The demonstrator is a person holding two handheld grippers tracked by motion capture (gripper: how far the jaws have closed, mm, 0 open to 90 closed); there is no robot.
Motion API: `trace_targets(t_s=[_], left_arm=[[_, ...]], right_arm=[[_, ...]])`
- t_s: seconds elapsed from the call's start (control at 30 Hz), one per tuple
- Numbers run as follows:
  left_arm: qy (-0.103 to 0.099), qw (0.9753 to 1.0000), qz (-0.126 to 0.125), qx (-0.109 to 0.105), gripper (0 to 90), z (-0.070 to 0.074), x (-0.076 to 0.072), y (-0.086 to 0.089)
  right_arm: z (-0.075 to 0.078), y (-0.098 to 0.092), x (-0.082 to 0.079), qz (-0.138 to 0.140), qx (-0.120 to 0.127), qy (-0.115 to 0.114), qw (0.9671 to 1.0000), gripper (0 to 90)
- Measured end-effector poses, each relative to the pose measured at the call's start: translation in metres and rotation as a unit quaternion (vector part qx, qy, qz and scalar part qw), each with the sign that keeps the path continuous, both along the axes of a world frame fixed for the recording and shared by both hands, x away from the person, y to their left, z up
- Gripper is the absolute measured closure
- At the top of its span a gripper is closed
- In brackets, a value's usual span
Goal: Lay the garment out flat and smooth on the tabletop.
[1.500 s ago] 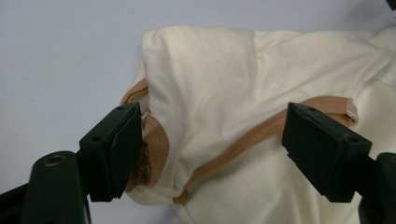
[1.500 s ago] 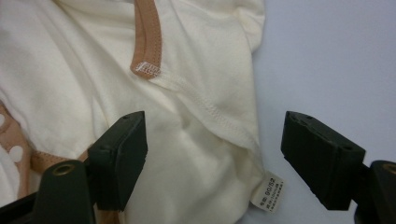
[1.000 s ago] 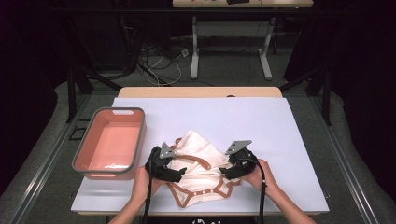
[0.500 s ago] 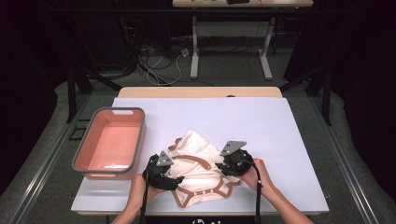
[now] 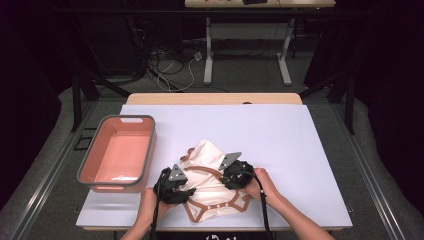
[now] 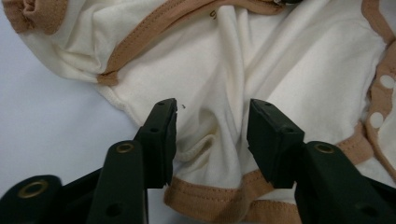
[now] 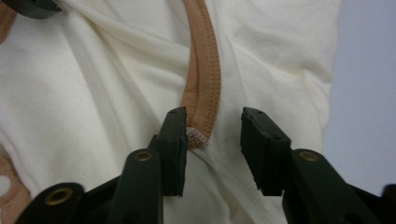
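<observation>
In the high view, a cream baby garment with tan trim is lying crumpled near the front edge of the white table, and the person's two hands are coming in from below, each bringing a claw onto it. The left claw is sitting at the garment's left front part, and the right claw is sitting at its right side, a little farther back; a salmon-pink tub is standing apart on the left of the table. The garment is running roughly from the front edge back and slightly left, so both claws are working across its width, neither clearly nearer than the other. In the left gripper view, the left claw is standing wide open, its jaws straddling a bunched fold of the cream cloth just behind the tan hem; the fold is lying straight ahead between the jaws, running away from the camera, so a plain closing would likely catch it. In the right gripper view, the right claw is also gaping wide, with the frayed end of a tan binding strip touching its left jaw and the strip running straight away. The cloth edge is lying just right of that, beside bare table.
</observation>
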State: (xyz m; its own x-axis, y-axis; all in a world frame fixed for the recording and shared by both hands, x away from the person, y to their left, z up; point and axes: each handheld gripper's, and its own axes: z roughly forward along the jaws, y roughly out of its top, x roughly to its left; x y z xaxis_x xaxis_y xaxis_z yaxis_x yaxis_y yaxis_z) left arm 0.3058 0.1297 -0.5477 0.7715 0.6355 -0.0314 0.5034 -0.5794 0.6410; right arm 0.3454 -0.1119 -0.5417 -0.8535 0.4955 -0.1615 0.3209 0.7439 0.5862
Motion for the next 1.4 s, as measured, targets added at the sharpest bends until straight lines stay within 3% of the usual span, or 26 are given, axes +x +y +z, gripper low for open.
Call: trace_targets(t_s=[0.1, 0.13, 0.33, 0.6, 1.07, 1.4], left_arm=[[0.002, 1.0000, -0.004, 0.002, 57.5, -0.002, 0.000, 0.000], [0.004, 1.0000, -0.006, 0.007, 60.6, -0.003, 0.001, -0.001], [0.004, 0.9999, -0.013, 0.004, 68.9, -0.003, 0.001, 0.000], [0.001, 0.9999, -0.017, 0.002, 76.6, -0.004, 0.001, 0.001], [-0.007, 0.9994, -0.033, 0.006, 79.9, -0.002, -0.001, 0.001], [-0.008, 0.9989, -0.046, 0.011, 81.1, 0.002, -0.003, 0.003]], right_arm=[[-0.003, -0.002, 0.000, 0.004, 0.012, 0.005, 0.9999, 68.6], [-0.002, -0.002, -0.001, -0.001, 0.007, -0.005, 1.0000, 75.9], [-0.005, -0.004, -0.002, -0.011, 0.011, -0.010, 0.9998, 89.1], [-0.003, -0.003, -0.003, -0.016, 0.010, -0.021, 0.9996, 89.7], [0.013, -0.017, 0.001, -0.041, 0.032, -0.043, 0.9977, 90.0], [0.014, -0.027, 0.005, -0.060, 0.027, -0.046, 0.9967, 90.0]])
